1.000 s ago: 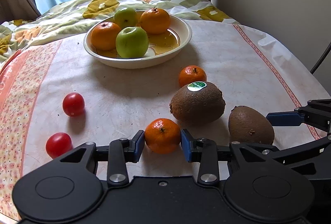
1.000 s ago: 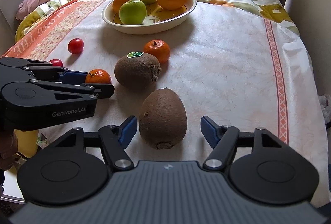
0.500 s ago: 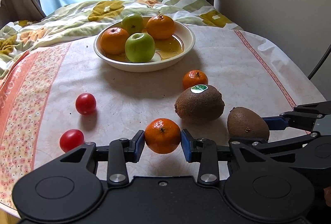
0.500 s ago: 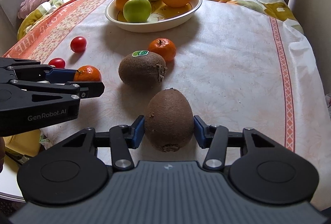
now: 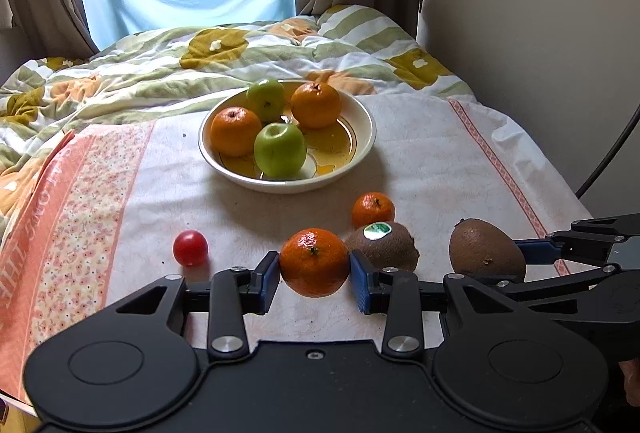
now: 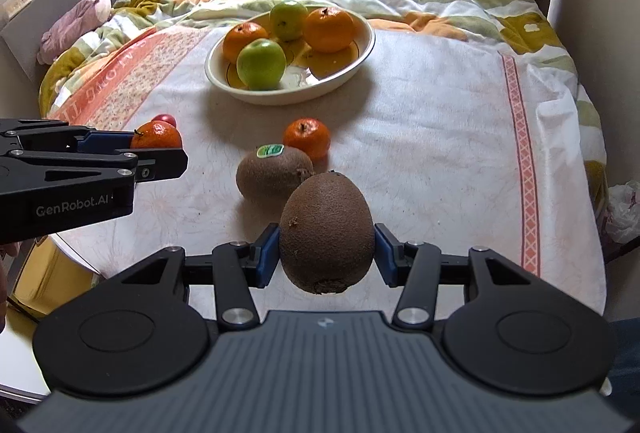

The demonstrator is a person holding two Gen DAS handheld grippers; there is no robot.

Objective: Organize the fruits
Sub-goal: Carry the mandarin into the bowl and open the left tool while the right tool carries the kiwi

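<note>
Orange peel is pinched between the blue pads of the left hand-held gripper (image 5: 315, 275): a mandarin (image 5: 314, 261) is grasped and carried clear of the cloth-covered surface (image 5: 440, 161). A bare kiwi (image 6: 327, 237) is clamped in the same way in the right hand-held gripper (image 6: 327, 253), also off the cloth. The step in hand is judged to be the carry of both fruits toward the bowl (image 5: 362, 153), where two oranges and two green apples are already kept. A forward reach over the rim is called for next, with each fruit set into the free right part of the bowl before release. A second mandarin (image 5: 373, 209), a stickered kiwi (image 5: 383, 245) and a tomato (image 5: 190, 247) are left on the cloth. Only the left view shows the window; only the right view shows the pink toy (image 6: 76, 25) on the bed.
</note>
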